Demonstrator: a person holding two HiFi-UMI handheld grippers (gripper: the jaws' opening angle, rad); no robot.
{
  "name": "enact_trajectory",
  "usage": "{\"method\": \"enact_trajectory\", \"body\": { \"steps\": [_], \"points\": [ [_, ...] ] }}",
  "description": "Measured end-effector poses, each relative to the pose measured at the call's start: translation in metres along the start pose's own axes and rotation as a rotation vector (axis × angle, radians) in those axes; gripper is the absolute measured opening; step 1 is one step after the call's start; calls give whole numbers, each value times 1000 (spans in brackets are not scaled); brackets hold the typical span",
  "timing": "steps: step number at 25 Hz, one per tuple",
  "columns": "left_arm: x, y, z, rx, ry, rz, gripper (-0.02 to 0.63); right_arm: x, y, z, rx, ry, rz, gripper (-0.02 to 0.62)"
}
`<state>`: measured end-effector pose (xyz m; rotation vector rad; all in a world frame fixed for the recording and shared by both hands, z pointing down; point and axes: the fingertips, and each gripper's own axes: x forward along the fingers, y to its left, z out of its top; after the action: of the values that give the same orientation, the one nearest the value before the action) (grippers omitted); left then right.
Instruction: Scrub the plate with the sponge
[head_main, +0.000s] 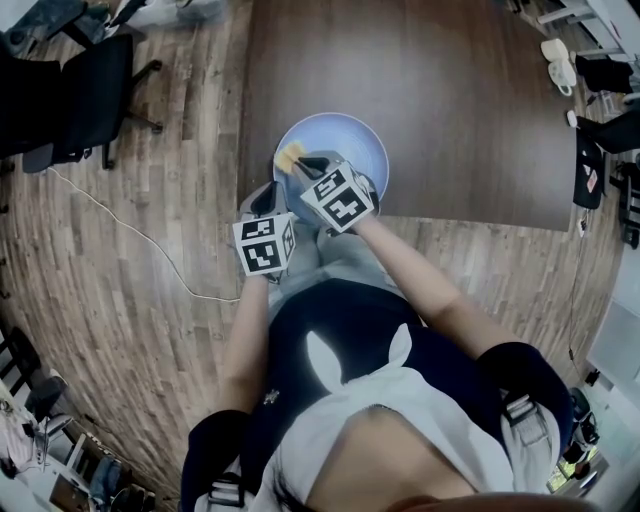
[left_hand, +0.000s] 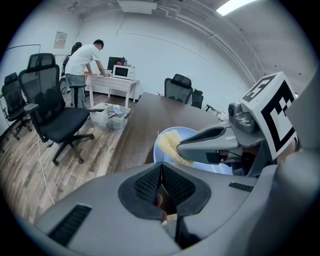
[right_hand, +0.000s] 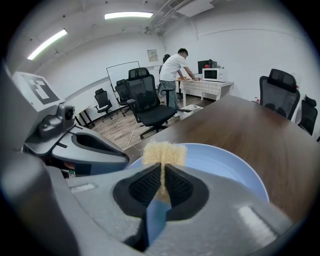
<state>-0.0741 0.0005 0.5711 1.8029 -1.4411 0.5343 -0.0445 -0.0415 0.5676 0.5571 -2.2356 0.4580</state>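
A light blue plate (head_main: 345, 150) lies on the dark wooden table (head_main: 450, 100), close to its near edge. My right gripper (head_main: 305, 163) is shut on a yellow sponge (head_main: 291, 158) with a blue backing, held over the plate's left part. In the right gripper view the sponge (right_hand: 163, 152) sticks out past the closed jaws (right_hand: 162, 170), above the plate (right_hand: 225, 165). My left gripper (head_main: 266, 196) hangs by the table's near left corner, short of the plate; its jaws (left_hand: 161, 169) are shut with nothing clearly held. From there I see the sponge (left_hand: 172, 145) and plate (left_hand: 205, 162) ahead.
A black office chair (head_main: 90, 100) stands on the wood floor to the left, with a cable (head_main: 130, 230) trailing across the boards. A person (left_hand: 85, 62) leans over a white table with a microwave (left_hand: 122, 72) at the back. More chairs (left_hand: 177, 90) line the far side.
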Motion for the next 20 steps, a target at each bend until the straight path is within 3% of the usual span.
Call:
{"method": "enact_trajectory", "body": {
  "steps": [20],
  "points": [
    [16, 6, 1, 50, 53, 7, 9, 24, -12, -8, -47, 103, 15, 21]
  ]
}}
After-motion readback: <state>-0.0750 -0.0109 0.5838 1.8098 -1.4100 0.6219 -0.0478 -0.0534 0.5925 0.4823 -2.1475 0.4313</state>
